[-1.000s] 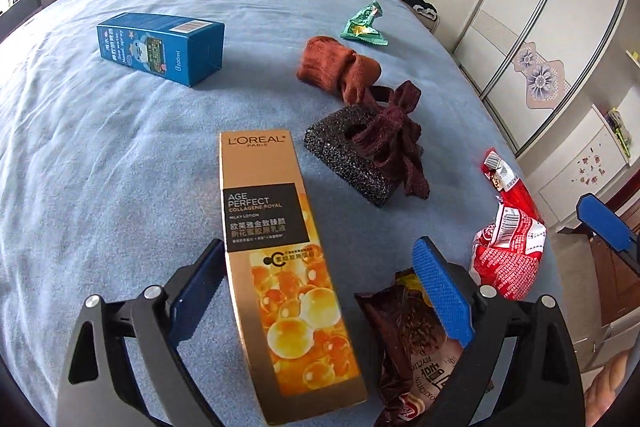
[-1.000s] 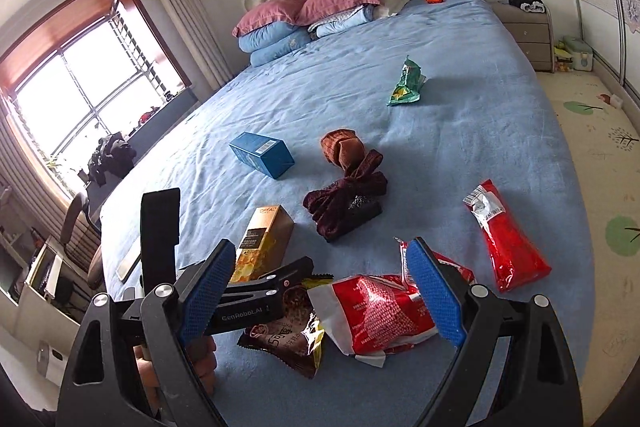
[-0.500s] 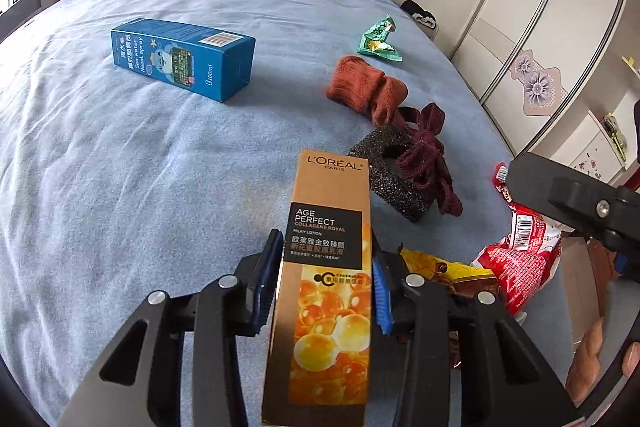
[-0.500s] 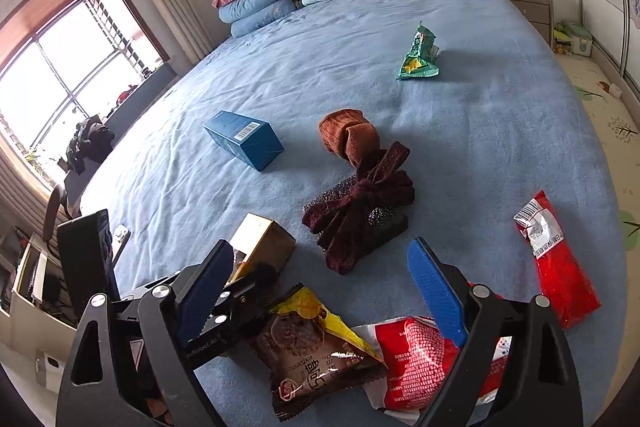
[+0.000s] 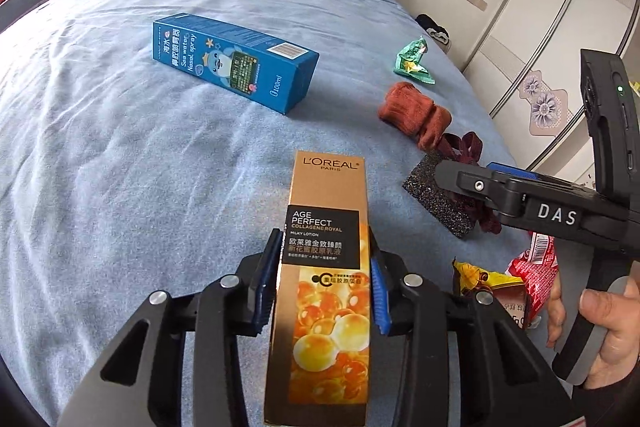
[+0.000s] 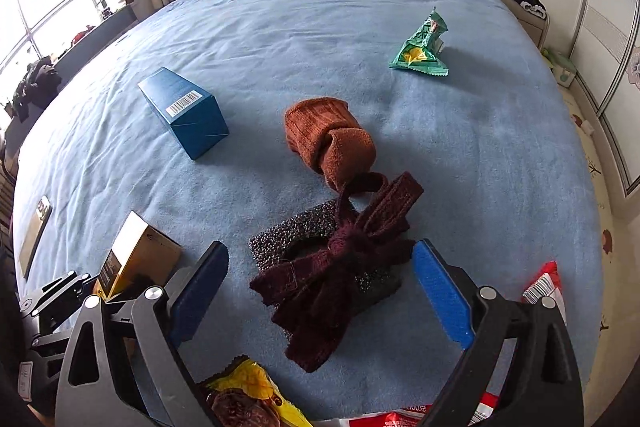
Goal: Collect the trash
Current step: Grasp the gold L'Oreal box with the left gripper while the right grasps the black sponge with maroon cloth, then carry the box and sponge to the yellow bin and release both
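The gold carton (image 5: 324, 291) is cut off, perhaps bottom-end, by the frame's edge.

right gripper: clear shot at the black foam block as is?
Probably not cleanly. The right gripper is open and the foam block lies between its fingers, but dark red socks are draped over it, so they'd likely get pinched too.

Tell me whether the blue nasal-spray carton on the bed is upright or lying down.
Lying down: the blue rectangular cardboard carton rests on a long side on the blue bedspread, barcode face up.

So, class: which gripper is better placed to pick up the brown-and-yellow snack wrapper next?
Right. The right gripper is open and empty above the snack wrapper; the left gripper is shut on the gold box.
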